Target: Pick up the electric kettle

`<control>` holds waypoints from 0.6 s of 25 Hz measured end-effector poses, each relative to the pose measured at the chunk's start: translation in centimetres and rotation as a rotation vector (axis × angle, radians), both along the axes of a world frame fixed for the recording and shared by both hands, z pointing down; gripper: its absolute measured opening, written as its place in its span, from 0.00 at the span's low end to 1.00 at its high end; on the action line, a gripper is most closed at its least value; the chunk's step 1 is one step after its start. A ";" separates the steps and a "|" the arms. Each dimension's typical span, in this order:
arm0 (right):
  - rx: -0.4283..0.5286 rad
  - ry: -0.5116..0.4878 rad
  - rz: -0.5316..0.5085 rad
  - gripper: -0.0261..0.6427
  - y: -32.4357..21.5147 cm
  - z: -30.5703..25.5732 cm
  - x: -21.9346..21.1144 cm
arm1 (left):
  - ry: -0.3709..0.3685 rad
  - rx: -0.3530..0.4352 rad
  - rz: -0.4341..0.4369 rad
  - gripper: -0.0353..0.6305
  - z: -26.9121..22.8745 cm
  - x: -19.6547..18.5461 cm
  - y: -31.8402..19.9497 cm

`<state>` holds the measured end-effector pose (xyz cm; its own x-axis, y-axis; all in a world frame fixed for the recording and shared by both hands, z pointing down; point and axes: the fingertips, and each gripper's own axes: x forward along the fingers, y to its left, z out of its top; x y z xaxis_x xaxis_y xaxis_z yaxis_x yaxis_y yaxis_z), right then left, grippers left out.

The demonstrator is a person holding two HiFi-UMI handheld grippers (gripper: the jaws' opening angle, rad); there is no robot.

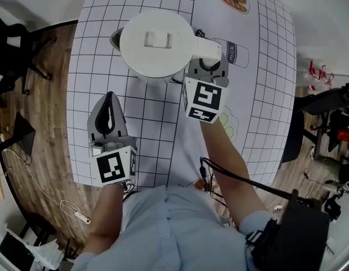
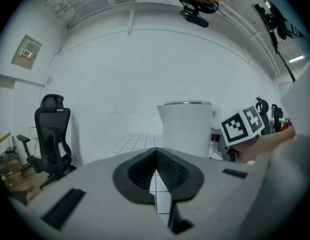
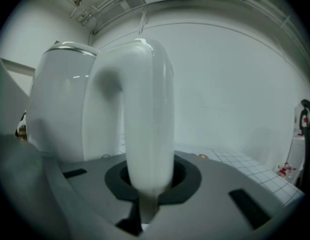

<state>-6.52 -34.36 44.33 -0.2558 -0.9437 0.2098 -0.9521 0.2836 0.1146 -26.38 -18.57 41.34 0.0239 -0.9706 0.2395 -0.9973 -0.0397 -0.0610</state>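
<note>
The white electric kettle (image 1: 154, 41) stands upright on the grid-patterned table (image 1: 89, 49), its lid toward me in the head view. Its curved handle (image 1: 208, 51) points right. My right gripper (image 1: 207, 66) reaches in from below and is shut on that handle. In the right gripper view the handle (image 3: 147, 114) rises from between the dark pads of the right gripper (image 3: 147, 184), with the kettle body (image 3: 59, 114) to its left. My left gripper (image 1: 110, 103) rests lower left, apart from the kettle, shut and holding nothing. From the left gripper (image 2: 156, 156) the kettle (image 2: 187, 129) stands ahead.
The tablecloth bears printed pictures, among them a milk bottle (image 1: 239, 54) right of the handle. A black office chair (image 2: 53, 134) stands beyond the table's left side. Cables lie on the wooden floor (image 1: 33, 168), and dark furniture (image 1: 326, 103) stands at the right.
</note>
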 end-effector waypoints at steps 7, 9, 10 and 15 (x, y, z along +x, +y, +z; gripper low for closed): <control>0.036 -0.056 0.025 0.08 -0.1 -0.5 0.1 | -0.009 -0.001 -0.018 0.05 0.0 -1.1 0.5; 0.057 -0.072 0.030 0.08 -0.2 -0.9 0.0 | -0.013 -0.001 -0.026 0.05 -0.1 -1.5 0.7; 0.061 -0.079 0.032 0.09 -0.4 -1.1 0.0 | -0.014 0.001 -0.030 0.05 -0.1 -1.7 0.7; 0.043 -0.138 0.047 0.09 -1.2 -2.1 0.6 | -0.019 0.017 -0.047 0.05 -0.9 -2.3 1.3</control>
<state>-5.95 -35.55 42.23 -0.2350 -0.9625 0.1352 -0.9717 0.2363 -0.0071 -28.72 -17.25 40.46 -0.0258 -0.9746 0.2226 -0.9967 0.0080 -0.0806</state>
